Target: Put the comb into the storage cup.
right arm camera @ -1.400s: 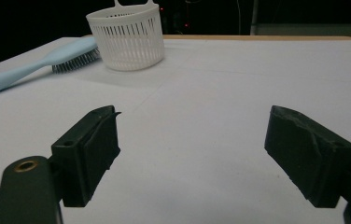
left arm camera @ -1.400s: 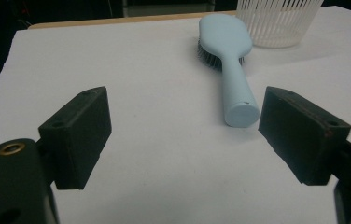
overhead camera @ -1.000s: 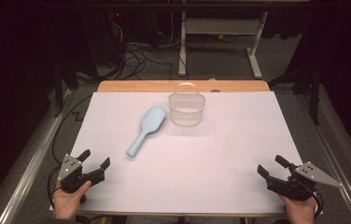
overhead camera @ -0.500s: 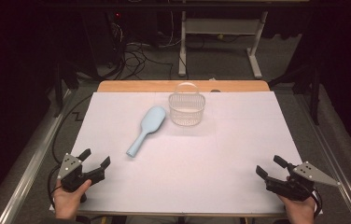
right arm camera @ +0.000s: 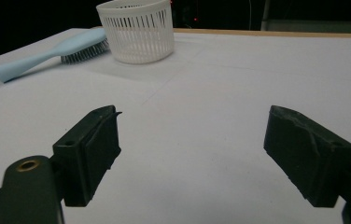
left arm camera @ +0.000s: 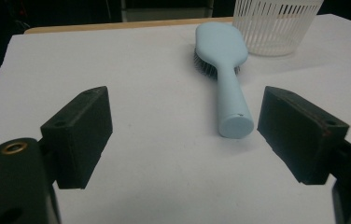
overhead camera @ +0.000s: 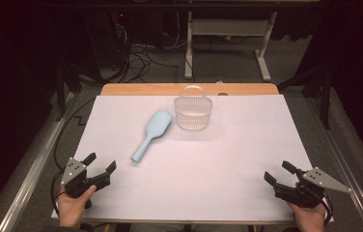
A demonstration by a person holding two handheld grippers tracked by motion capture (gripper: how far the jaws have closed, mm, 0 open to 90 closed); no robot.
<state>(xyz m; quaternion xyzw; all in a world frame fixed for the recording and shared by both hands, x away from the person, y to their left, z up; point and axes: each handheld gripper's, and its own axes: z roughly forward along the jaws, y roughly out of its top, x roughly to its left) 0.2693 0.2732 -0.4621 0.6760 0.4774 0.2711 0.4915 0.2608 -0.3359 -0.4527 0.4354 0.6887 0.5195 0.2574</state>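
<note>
Left gripper: resting at the near left corner of the desk, fingers spread wide, gripping nothing.
Hairbrush: lying bristles down on the white sheet, handle end pointing toward the left gripper, head just beside the basket but seemingly not touching it.
Handle risk: likely rolling or skidding away if pinched at the rounded butt; smooth tapered plastic giving little purchase there.
Bristle risk: tipping the head up and dragging across the sheet if lifted too far back.
Basket: standing upright toward the far middle of the desk, light and empty-looking, hoop handle raised.
Basket risk: sliding or toppling if nudged by the brush head, nothing bracing it.
Drop-in risk: brush probably overhanging the rim and levering the basket over.
Right gripper: waiting at the near right corner, fingers spread apart, empty, well apart from the basket.
</note>
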